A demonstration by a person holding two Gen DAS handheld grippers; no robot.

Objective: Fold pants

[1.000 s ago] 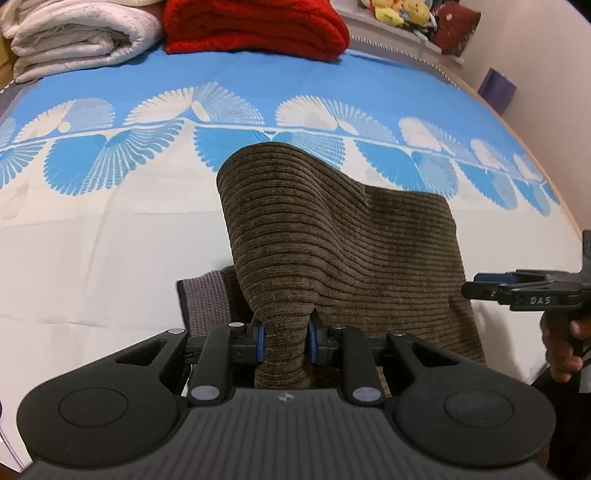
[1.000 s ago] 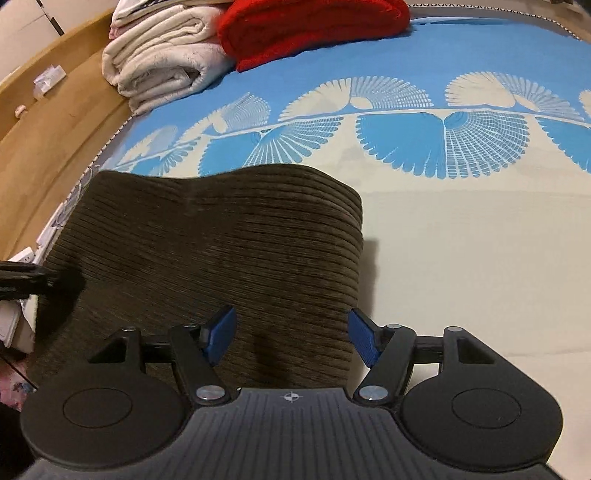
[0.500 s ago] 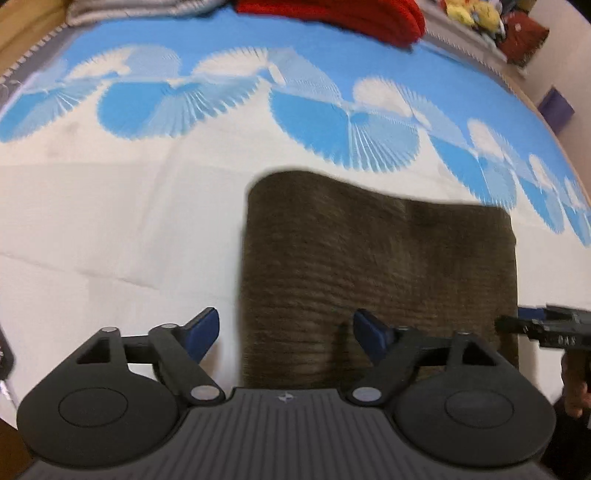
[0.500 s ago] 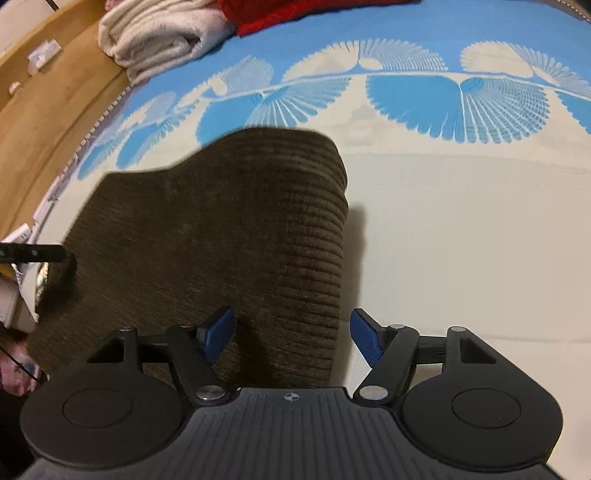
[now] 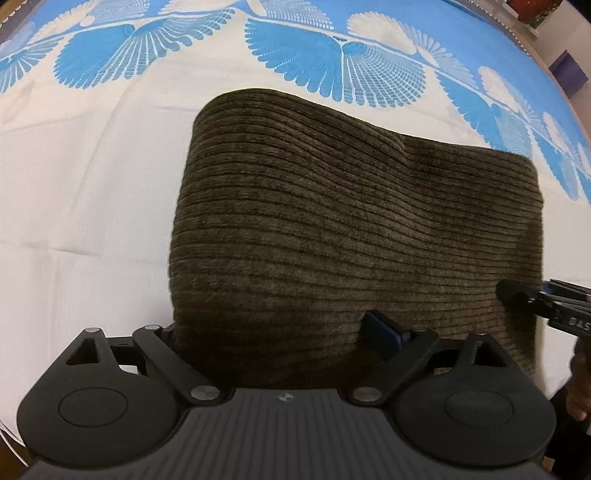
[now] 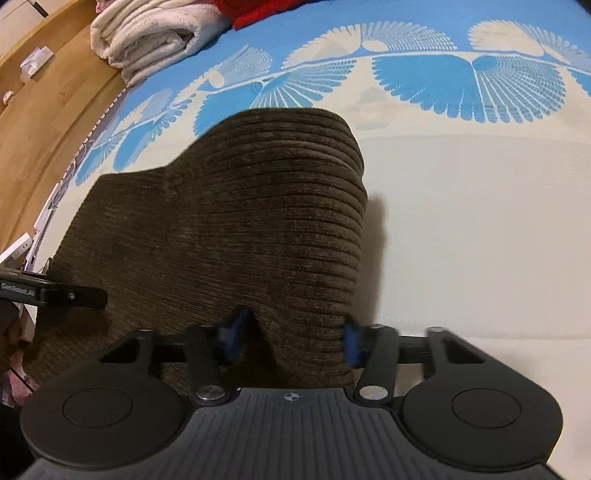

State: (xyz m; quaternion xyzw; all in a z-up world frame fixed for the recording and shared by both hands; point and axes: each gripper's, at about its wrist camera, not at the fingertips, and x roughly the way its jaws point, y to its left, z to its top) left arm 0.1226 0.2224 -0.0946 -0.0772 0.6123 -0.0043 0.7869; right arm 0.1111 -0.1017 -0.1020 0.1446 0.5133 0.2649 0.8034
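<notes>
Brown ribbed corduroy pants point(image 5: 351, 236), folded into a thick rectangle, are laid on the white and blue fan-patterned bed sheet point(image 5: 92, 177), presumably for a flat working surface. The near edge is straddled by the left hand-held gripper point(image 5: 280, 332), released and opening wide. A bunched fold is flanked by the right hand-held gripper point(image 6: 291, 336), whose jaws are closing, likely to take hold for a further fold. Folded cream blankets point(image 6: 147, 33) are stacked well apart.

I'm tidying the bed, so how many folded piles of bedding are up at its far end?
2 show: a cream folded blanket at the far left corner of the bed, and a red one just right of it, mostly cut off. More may lie outside the frame.
</notes>
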